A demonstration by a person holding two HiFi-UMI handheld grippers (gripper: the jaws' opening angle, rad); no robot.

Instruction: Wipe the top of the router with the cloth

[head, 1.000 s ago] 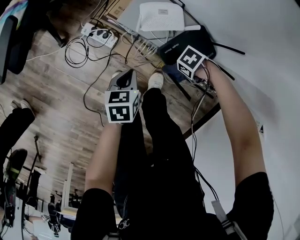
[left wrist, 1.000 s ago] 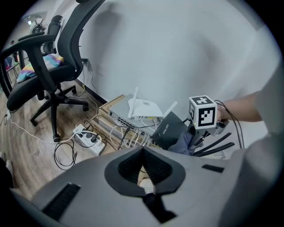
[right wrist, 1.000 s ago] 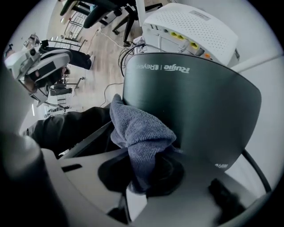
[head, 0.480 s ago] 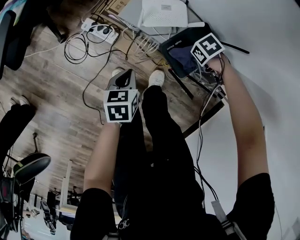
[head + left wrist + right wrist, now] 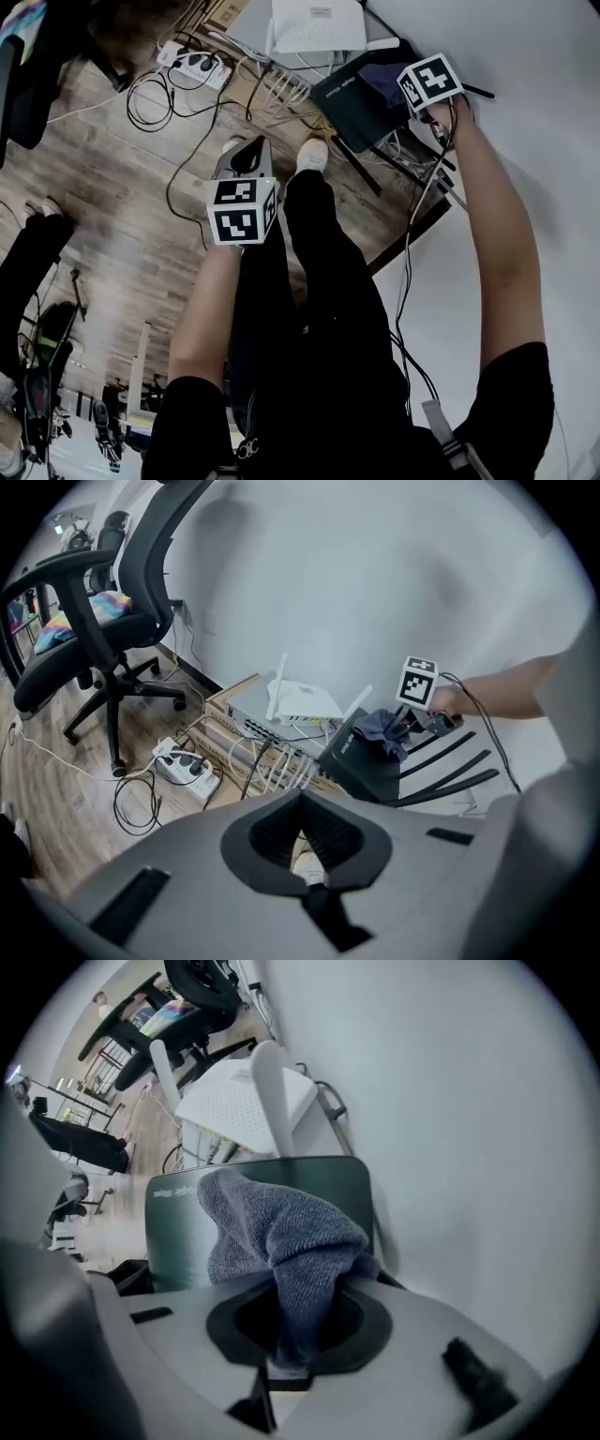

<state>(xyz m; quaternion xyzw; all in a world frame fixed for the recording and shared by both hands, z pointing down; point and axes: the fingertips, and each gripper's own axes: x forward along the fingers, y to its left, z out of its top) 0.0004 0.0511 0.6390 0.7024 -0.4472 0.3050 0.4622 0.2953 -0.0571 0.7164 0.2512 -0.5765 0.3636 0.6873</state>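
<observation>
- Two jaws of the right gripper are pinched tight on a gathered fold of the grey cloth. The rest of it bunches out ahead as a loose pad, a hold that suits pressing and dragging rather than carrying.
- That pad lies on the flat dark top of the router, toward the side nearest the wall. The printed end of the lid, at the left of the right gripper view, is bare. I judge the wipe to be under way, with part of the top yet to cover.
- The router lies flat on a low stack of gear against the white wall, its black antennas splayed out to one side. That placement explains why the right arm is stretched out long and low to reach it.
- The left gripper has its jaws closed together with nothing between them. It hangs back over the person's legs, well apart from the router. It is probably idle because one tool is enough, and the router's weight and plugged leads should hold it in place.
- A white router stands just behind the dark one, and a tangle of cables runs down to a power strip on the wooden floor. An office chair stands farther off. The leads beside the lid could snag a trailing edge of the cloth.
</observation>
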